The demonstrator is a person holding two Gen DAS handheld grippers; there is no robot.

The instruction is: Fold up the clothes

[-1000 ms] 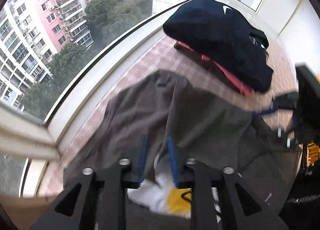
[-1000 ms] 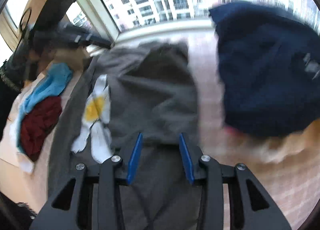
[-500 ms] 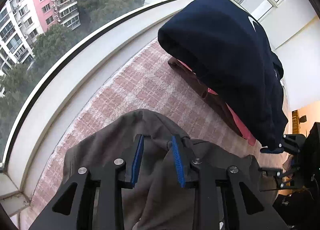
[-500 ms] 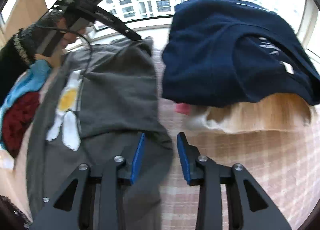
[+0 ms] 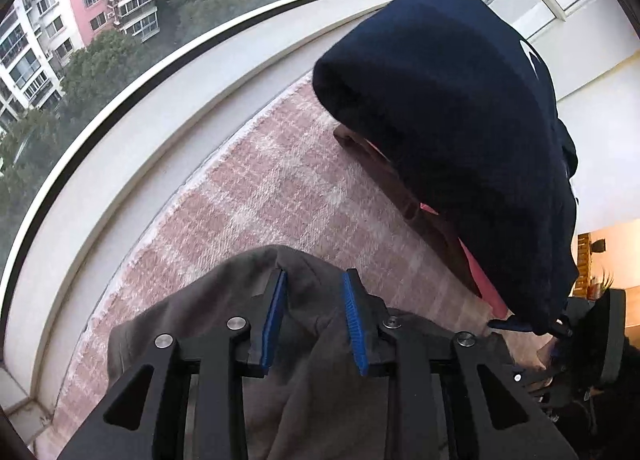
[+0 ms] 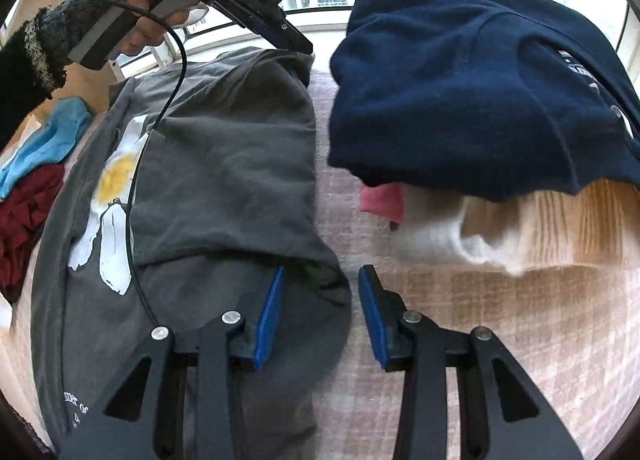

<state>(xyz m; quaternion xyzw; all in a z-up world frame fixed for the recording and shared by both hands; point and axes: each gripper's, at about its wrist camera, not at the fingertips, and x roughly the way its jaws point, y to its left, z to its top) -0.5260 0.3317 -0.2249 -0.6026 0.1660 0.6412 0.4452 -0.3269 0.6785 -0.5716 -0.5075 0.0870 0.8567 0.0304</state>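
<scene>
Left wrist view: the left gripper [image 5: 314, 316] has its blue-padded jaws parted, with a raised fold of the dark grey cotton T-shirt [image 5: 320, 380] between them — whether the pads pinch the cloth cannot be told; the shirt lies on the pink checked woven cloth [image 5: 280, 187], near the heaped navy blue sweatshirt [image 5: 452, 107]. Right wrist view: the right gripper [image 6: 320, 314] stands with jaws apart, holding nothing, over the folded-in right edge of the T-shirt — daisy print [image 6: 108, 195] facing up — while the person's hand [image 6: 148, 25] holds the left gripper at the shirt's far corner.
</scene>
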